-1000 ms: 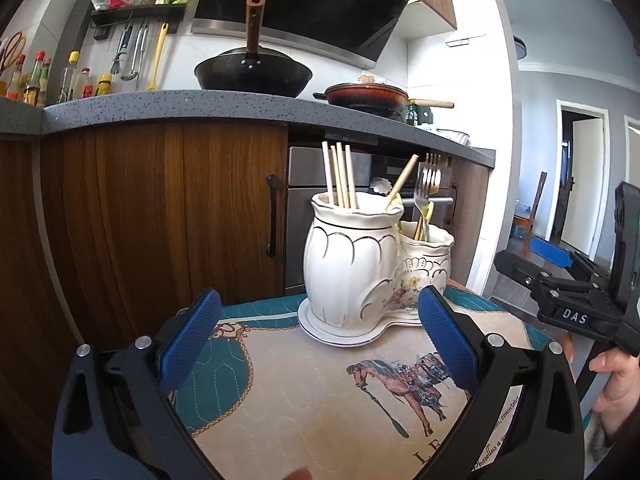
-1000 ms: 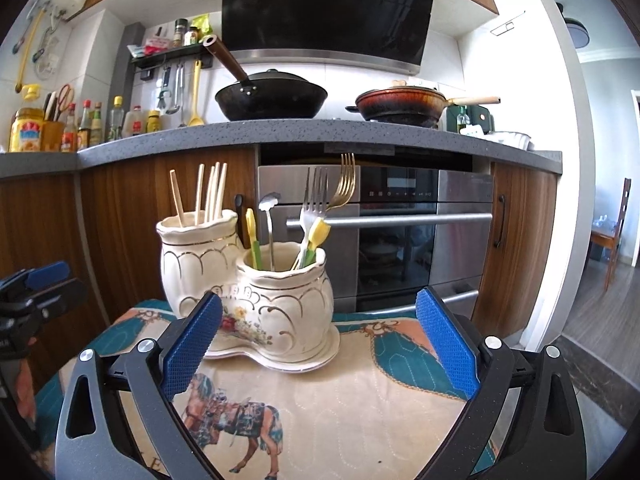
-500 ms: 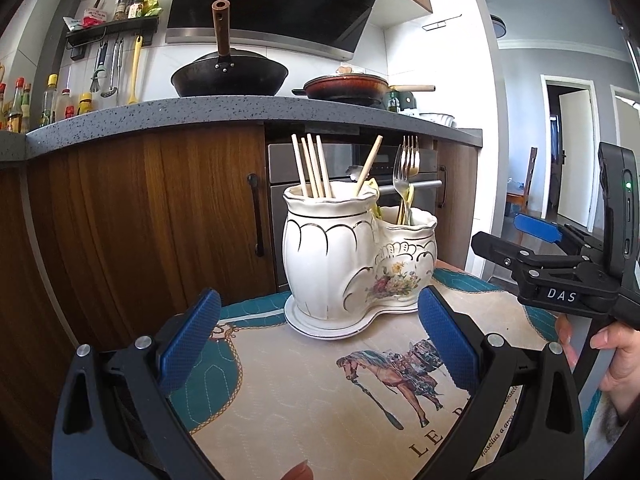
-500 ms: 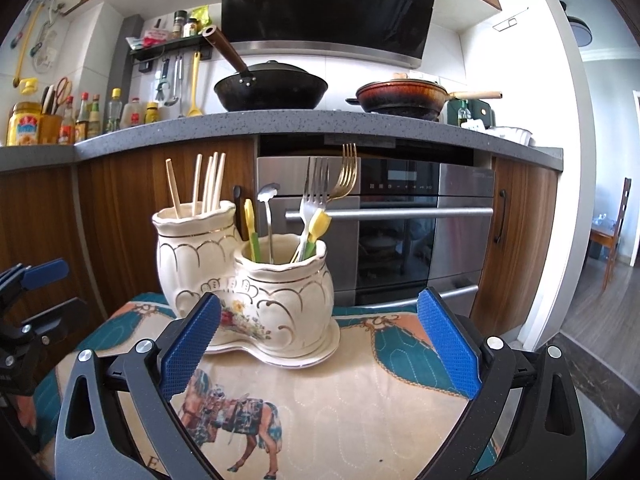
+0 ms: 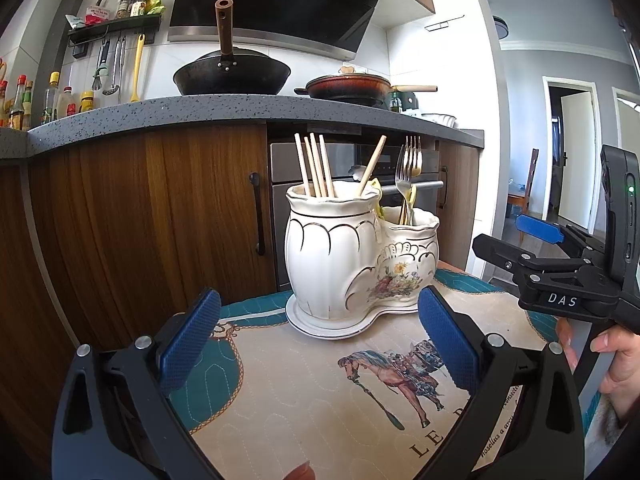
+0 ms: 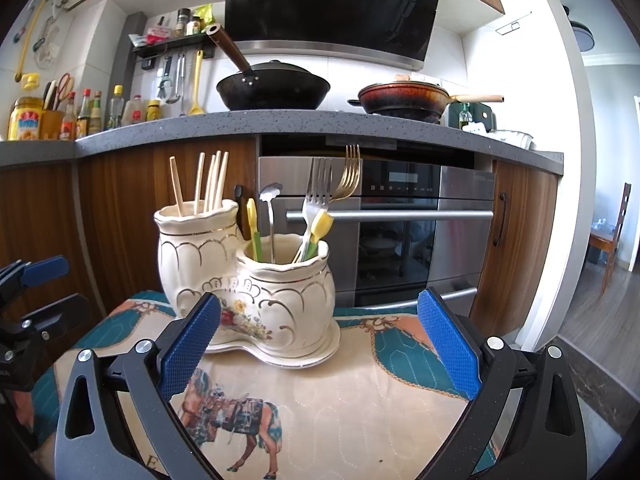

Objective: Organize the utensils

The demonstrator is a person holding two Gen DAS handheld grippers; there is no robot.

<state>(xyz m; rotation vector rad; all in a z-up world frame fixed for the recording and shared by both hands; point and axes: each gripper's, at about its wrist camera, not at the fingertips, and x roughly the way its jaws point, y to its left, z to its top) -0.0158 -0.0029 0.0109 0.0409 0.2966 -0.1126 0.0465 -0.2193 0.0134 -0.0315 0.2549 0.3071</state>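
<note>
The two-pot ceramic utensil holder (image 6: 248, 280) stands on the quilted horse-print mat (image 6: 340, 392); chopsticks (image 6: 208, 180) fill the taller pot, forks (image 6: 324, 188) and spoons the lower, sorted by kind; left gripper (image 5: 320, 336) and right gripper (image 6: 316, 336) hover short of it, fingers spread, empty.

Both claws hang wide apart with nothing between the pads. Left claw (image 5: 318, 336) has bare cloth-covered counter (image 5: 312, 392) in front, right up to the ceramic holder (image 5: 352, 256) near the far edge. Right claw (image 6: 318, 336) faces the same holder (image 6: 256, 292) from the other side; open cloth stretches toward the far right corner. Chopsticks (image 5: 316, 166) and forks (image 6: 320, 188) stick up above the rims, crowding any straight drop in. The cabinet front (image 5: 152, 216) stands behind the far edge.
</note>
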